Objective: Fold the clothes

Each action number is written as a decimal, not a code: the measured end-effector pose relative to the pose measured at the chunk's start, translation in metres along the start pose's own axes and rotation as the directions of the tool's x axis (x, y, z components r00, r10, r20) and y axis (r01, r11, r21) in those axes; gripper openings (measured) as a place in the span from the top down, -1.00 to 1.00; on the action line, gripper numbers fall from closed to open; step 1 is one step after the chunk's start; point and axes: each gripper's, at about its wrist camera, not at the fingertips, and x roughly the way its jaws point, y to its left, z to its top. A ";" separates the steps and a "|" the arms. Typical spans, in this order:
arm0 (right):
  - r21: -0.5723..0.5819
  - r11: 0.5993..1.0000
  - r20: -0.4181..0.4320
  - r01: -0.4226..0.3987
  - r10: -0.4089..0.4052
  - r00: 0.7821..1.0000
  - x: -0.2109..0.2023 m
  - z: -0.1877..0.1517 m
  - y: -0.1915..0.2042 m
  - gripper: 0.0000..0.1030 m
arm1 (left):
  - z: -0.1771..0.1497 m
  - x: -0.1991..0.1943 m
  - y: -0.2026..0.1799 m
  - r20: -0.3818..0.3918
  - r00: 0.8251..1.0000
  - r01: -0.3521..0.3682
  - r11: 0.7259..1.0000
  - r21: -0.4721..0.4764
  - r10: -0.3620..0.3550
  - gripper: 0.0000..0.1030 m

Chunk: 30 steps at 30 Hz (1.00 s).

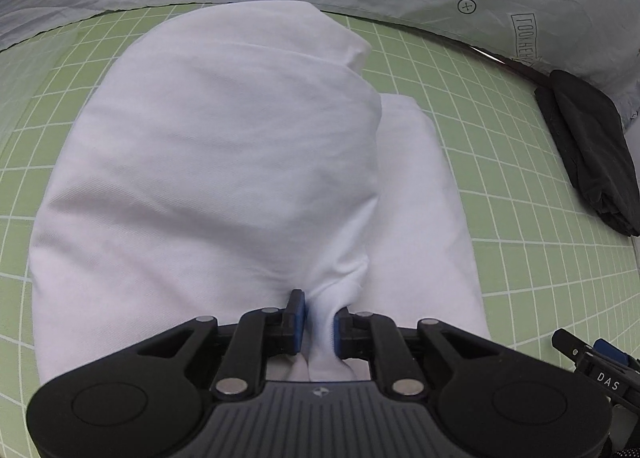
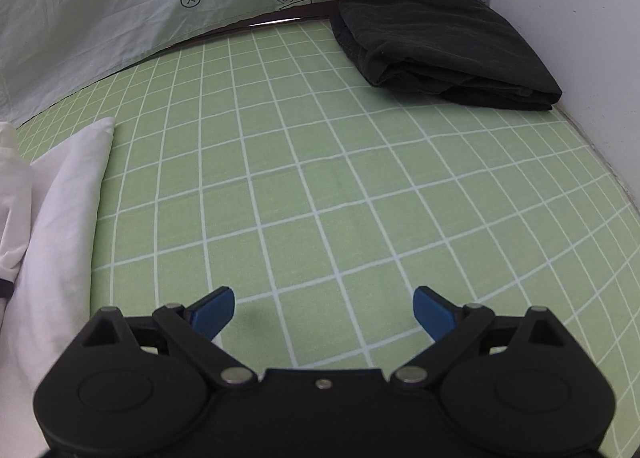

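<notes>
Soft, even, fairly bright light from above; no hard shadows. Only a faint smudge of shade on the green, white-gridded sheet (image 2: pixel 320 186) between the open fingers of the right hand-held gripper (image 2: pixel 324 310). Thin glare streak along the dark rail (image 2: pixel 276 21). Strong fisheye bending of grid lines, black vignette at corners. White cotton garment (image 1: pixel 224 162) slightly overexposed, soft.

The left gripper (image 1: pixel 320 324) is closed, its blue pads (image 1: pixel 299 322) pinching a bunched fold of white garment (image 1: pixel 224 162) between them. The right gripper (image 2: pixel 324 310) is spread wide, fingers (image 2: pixel 214 312) apart and holding nothing, just right of the left unit.
</notes>
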 end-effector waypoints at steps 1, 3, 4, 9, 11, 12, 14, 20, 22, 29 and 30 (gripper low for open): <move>-0.004 1.000 0.000 -0.007 0.007 1.000 0.000 0.000 0.002 -0.88 | 0.000 0.000 0.003 -0.003 1.000 0.012 1.000 -0.016 -0.012 0.73; -0.011 1.000 0.000 -0.021 0.021 1.000 0.000 0.000 0.007 -0.88 | 0.002 0.000 0.005 -0.011 1.000 0.024 0.999 -0.031 -0.024 0.71; -0.015 1.000 0.000 -0.027 0.027 1.000 0.000 0.000 0.009 -0.88 | 0.003 -0.001 0.006 -0.016 0.999 0.029 0.999 -0.037 -0.030 0.70; -0.016 0.999 0.011 -0.041 0.041 0.999 -0.011 -0.005 0.016 -0.88 | 0.010 -0.006 0.003 -0.046 0.992 0.118 0.993 -0.028 -0.119 0.28; -0.014 0.999 0.016 -0.043 0.043 0.999 -0.016 -0.008 0.018 -0.88 | 0.012 -0.011 0.007 -0.057 0.963 0.259 0.963 -0.077 -0.263 -0.44; -0.005 0.999 0.018 -0.043 0.043 0.999 -0.019 -0.009 0.018 -0.88 | 0.011 -0.016 0.010 -0.045 0.940 0.331 0.935 -0.128 -0.339 -0.55; 0.018 0.999 0.022 -0.044 0.044 0.999 -0.024 -0.011 0.019 -0.88 | 0.008 -0.027 0.015 -0.015 0.905 0.417 0.891 -0.179 -0.426 -0.55; 0.085 0.988 0.059 -0.132 0.127 0.990 -0.037 -0.010 0.032 -0.88 | 0.008 -0.077 0.049 0.091 0.896 0.444 0.876 -0.187 -0.434 -0.55; 0.093 0.975 0.081 -0.201 0.194 0.978 -0.041 -0.008 0.044 -0.93 | 0.006 -0.093 0.068 0.125 0.921 0.388 0.904 -0.181 -0.370 -0.55; 0.114 0.842 0.091 -0.528 0.520 0.849 -0.032 0.002 0.102 -0.90 | 0.003 -0.097 0.129 0.094 0.983 0.172 0.962 -0.211 -0.155 -0.55; 0.125 0.812 0.076 -0.571 0.566 0.821 -0.026 0.002 0.111 -0.82 | 0.001 -0.094 0.139 0.077 0.988 0.150 0.964 -0.222 -0.136 -0.55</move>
